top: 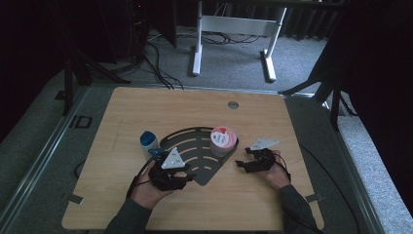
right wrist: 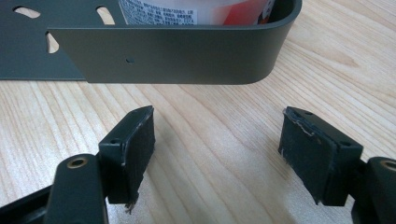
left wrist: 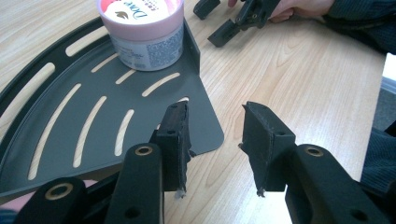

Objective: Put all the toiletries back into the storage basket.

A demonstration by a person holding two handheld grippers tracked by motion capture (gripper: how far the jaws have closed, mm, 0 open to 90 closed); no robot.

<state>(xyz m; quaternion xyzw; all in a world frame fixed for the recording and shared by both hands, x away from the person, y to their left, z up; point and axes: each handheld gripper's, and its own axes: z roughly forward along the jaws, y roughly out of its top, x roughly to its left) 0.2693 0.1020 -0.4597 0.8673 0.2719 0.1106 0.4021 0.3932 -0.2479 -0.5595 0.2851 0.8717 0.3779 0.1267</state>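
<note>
left hand-held gripper (top: 182, 176): was open, nothing between jaws; hovered over the near point of the rack, low on the person's left side.
left jaws: in the left gripper view (left wrist: 212, 140) one pad stood over the rack's tip, the other over bare wood; no contact visible.
right hand-held gripper (top: 246, 157): was open wide, empty; sat low over the tabletop just right of the rack; in the right gripper view (right wrist: 217, 154) only wood lay between the pads.
rack (top: 192, 151): dark slotted quarter-round tray, flat on the tabletop (top: 122, 204), raised wall along curved and straight edges (right wrist: 177, 56).
jar (top: 223, 140): pink-lidded tub, upright inside the rack's far right corner, against the wall; label faced the left gripper (left wrist: 142, 32).
bottle (top: 148, 141): small, blue cap, stood on wood just left of the rack, apart from it.
step in hand (judged): likely fetching the bottle into the rack, or gripping the rack itself; can't tell which.
how to do well (judged): for the bottle, left gripper should turn toward it, straddle the body below the cap, close squarely, lift clear of the wall, set down apart from the jar.
risk (judged): bottle looked narrow and tippy; off-centre pinch could knock it.
right's job (judged): steady the rack wall if it slid.
</note>
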